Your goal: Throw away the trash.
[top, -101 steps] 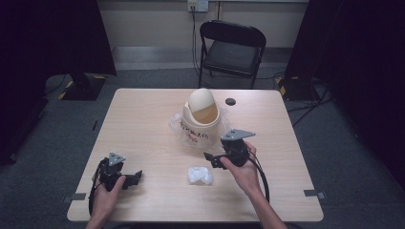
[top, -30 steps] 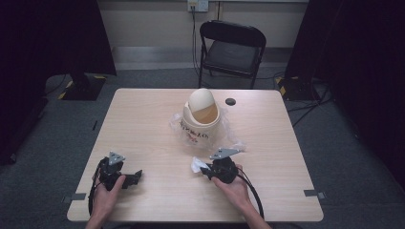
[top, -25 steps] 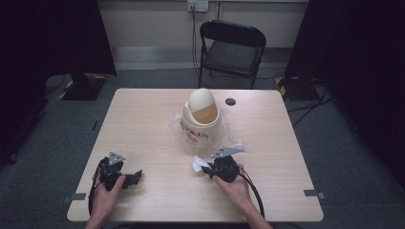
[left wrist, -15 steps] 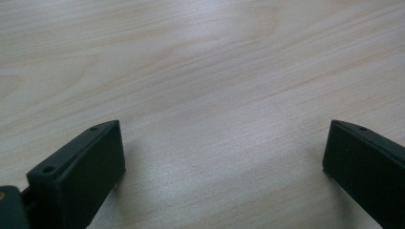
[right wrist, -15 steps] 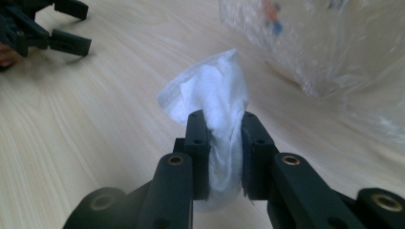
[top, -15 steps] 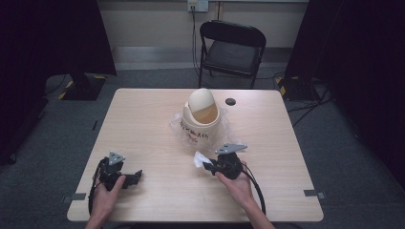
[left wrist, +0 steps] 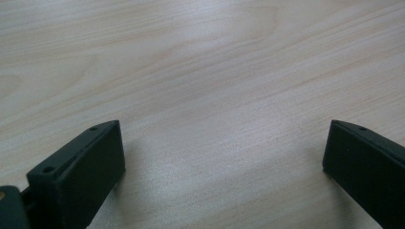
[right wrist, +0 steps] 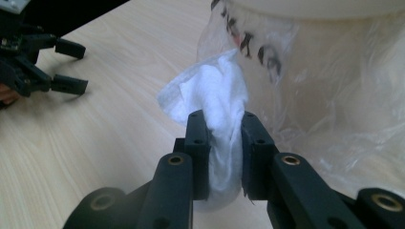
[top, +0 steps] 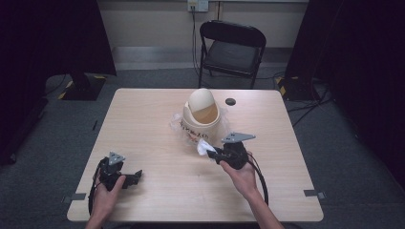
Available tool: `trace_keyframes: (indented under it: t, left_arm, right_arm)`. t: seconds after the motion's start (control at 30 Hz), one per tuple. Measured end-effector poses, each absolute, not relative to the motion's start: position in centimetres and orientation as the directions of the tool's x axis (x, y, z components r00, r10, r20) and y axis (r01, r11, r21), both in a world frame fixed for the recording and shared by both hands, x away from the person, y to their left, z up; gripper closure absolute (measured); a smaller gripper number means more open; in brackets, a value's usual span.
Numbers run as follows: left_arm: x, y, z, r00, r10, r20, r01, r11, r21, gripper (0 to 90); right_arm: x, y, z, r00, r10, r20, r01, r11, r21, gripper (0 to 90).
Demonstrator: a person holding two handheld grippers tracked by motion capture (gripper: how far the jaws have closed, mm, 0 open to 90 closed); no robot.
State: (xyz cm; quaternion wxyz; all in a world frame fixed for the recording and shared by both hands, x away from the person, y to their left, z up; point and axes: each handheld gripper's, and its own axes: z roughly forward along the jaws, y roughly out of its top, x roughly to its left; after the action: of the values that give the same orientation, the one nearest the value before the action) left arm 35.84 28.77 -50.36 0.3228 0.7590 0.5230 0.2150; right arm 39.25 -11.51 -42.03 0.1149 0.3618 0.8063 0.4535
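Our right tongs (right wrist: 220, 125) now grip the tissue (right wrist: 215, 102), lifted off the surface (top: 157, 119) toward the bin (top: 202, 117); left tongs (left wrist: 222, 143) rest open.

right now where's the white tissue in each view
high view: the tissue sits at centre, just below the bin, pinched at the tip of the right gripper.
left gripper view: not in it; bare table between open jaws.
right gripper view: tissue at centre, clamped between the jaws, with the bin behind at upper right.
shared landmark: the bin with its clear bag, right beside the tissue.
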Motion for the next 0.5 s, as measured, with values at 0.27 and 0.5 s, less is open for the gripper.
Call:
trace_keyframes:
  t: [0.27, 0.5]
  left_arm:
    - [35.8, 28.8, -50.3, 0.361, 0.933, -0.010, 0.655, -0.246, 0.714, 0.0]
    - [35.8, 28.8, -50.3, 0.361, 0.932, -0.010, 0.655, -0.246, 0.714, 0.0]
  right_arm:
    - [40.5, -11.6, -40.1, -0.713, 0.688, 0.137, 0.461, 0.312, 0.831, 76.6]
    - [41.1, -11.5, -39.1, -0.709, 0.692, 0.135, 0.458, 0.306, 0.834, 76.6]
